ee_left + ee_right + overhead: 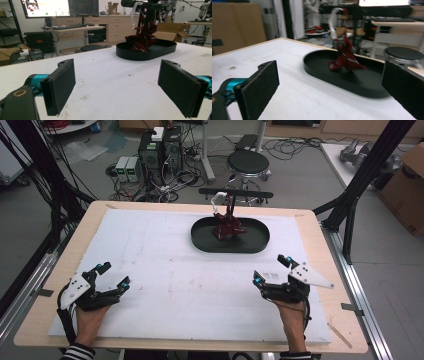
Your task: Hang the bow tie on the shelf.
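Dark red striped cloth (227, 226) (looks like a tie) hangs crumpled from a black stand (236, 194) into a black oval tray (255, 242) near the table's (310, 227) far edge. Left hand-held gripper (114, 274) and right hand-held gripper (271, 269) sit at the near corners, jaws spread, empty, well apart from the cloth.

No readable text, label, brand or number anywhere. Far beyond the left jaws, up and to their left, a lit monitor (46, 7) with blocks of colour and lines too small to make out. A dark marking on a cardboard box (407, 190) off the counter's right edge, well beyond the right jaws, too blurred to read. A bright screen (384, 2) high above the right jaws, washed out to plain white.
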Demonstrator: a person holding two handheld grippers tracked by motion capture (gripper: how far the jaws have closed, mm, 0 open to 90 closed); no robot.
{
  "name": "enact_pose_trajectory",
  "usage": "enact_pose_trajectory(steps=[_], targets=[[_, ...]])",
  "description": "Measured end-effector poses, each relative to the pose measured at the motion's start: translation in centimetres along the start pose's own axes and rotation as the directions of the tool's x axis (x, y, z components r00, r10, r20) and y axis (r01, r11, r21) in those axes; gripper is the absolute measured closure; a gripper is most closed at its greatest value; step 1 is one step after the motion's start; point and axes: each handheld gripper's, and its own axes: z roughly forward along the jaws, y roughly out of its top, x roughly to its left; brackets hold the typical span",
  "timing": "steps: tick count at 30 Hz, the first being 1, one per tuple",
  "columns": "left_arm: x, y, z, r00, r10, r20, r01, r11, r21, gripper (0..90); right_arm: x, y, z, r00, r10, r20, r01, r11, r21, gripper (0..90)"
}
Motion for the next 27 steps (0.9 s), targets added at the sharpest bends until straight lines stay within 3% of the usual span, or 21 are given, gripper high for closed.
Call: enact_pose_trajectory(steps=[4,8,12,16,27], targets=[[0.0,0.0,0.0,1.0000,0.002,-0.001,-0.002,1.0000,-0.002,14.9,-0.6,-2.6,-1.1,0.9988,0.019,0.046,-0.018,1.000,-0.017,0.5],[-0.1,0.0,0.0,1.0000,0.007,-0.004,-0.007,1.0000,-0.001,14.9,-0.8,-4.6,-1.4,0.9957,-0.010,0.092,0.013,1.000,-0.026,0.6],[0.0,0.0,0.0,1.0000,0.005,-0.003,-0.005,1.0000,-0.002,14.9,-1.0,-6.1,-1.4,0.9857,-0.008,0.168,0.020,0.997,-0.075,0.6],[-0.1,0.0,0.0,1.0000,0.007,-0.002,-0.007,1.0000,0.000,14.9,-1.2,-6.6,-0.9,0.9863,-0.009,0.165,0.014,0.999,-0.029,0.6],[-0.1,0.0,0.0,1.0000,0.010,0.000,-0.010,0.9999,-0.003,14.9,-1.2,-6.7,-0.8,0.9872,-0.020,0.159,0.026,0.999,-0.037,0.6]])
